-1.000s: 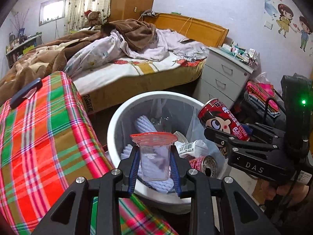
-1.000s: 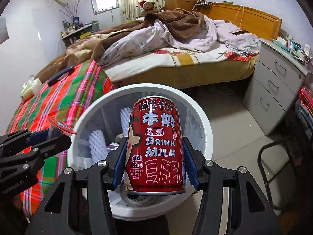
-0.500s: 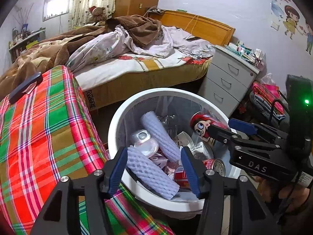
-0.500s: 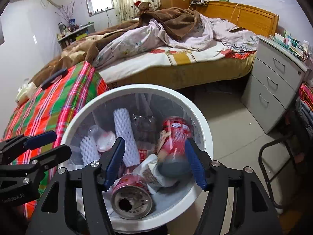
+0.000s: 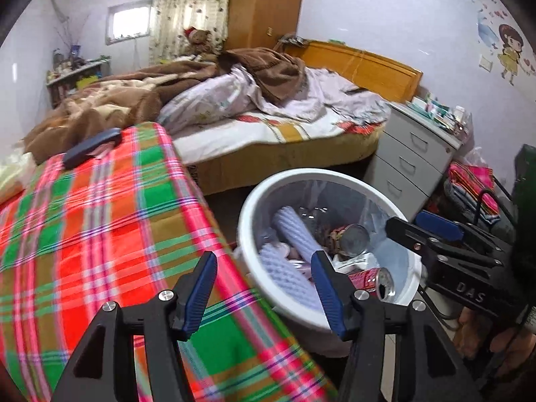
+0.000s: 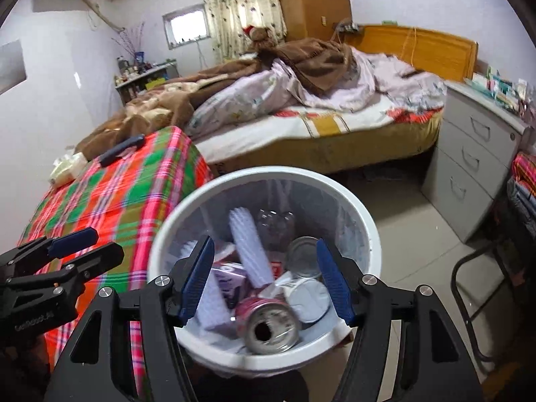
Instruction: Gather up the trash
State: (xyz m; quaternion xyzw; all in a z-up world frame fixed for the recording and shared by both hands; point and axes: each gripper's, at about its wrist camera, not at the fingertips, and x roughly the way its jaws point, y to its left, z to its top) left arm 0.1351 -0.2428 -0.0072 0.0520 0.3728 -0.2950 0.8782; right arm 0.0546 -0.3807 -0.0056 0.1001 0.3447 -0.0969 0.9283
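Observation:
A white round trash bin [image 6: 368, 231] stands on the floor beside the plaid table; it also shows in the left wrist view [image 5: 246, 214]. It holds red cans [image 6: 268, 325], white foam sleeves [image 6: 251, 244], a clear cup and wrappers. My right gripper [image 6: 266, 281] is open and empty above the bin's near rim; it also shows in the left wrist view [image 5: 425, 231]. My left gripper [image 5: 263, 289] is open and empty over the table's edge, left of the bin; it also shows in the right wrist view [image 6: 83, 244].
A red and green plaid table [image 5: 100, 227] carries a dark flat object [image 5: 90, 144] and a tissue pack [image 6: 65, 167] at its far end. An unmade bed [image 5: 268, 117] lies behind. Grey drawers [image 6: 475, 160] and a black chair frame [image 6: 475, 301] stand at the right.
Both grippers opened and dropped their loads, the lidded clear cup and the red milk can, into the bin. The left gripper then swung left toward the table; the right stayed over the bin.

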